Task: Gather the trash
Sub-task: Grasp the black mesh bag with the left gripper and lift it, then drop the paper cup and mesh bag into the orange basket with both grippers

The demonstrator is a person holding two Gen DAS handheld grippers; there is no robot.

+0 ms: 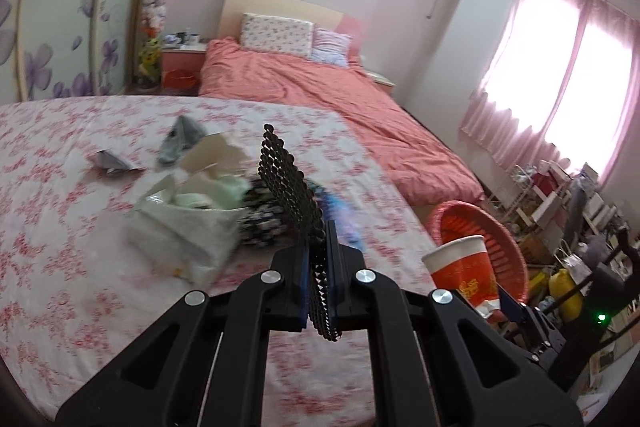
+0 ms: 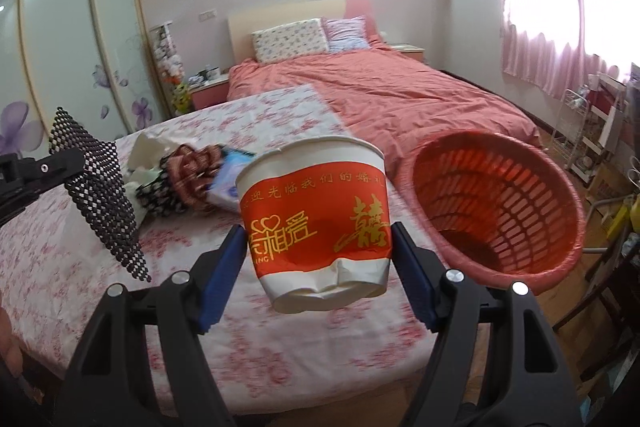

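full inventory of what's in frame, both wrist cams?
paper cup: 1, red and white, dented base, between right jaws
beaded mat: 1, black, between left jaws
basket: 1, red, beside floral bed, tilted
clutter pile: 1, mixed tissue pack, paper, patterned cloth, on floral bed
grey cloth: 1, floral bed
folded paper: 1, grey, floral bed
pillows: 2, far bed
left gripper: shut on mat
right gripper: shut on cup

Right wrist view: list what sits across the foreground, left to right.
Black-and-white beaded mat clamped in the left gripper → crumpled pile of wrappers and patterned cloth on the floral sheet → dented red-and-white paper cup gripped by the right gripper → red plastic lattice basket.
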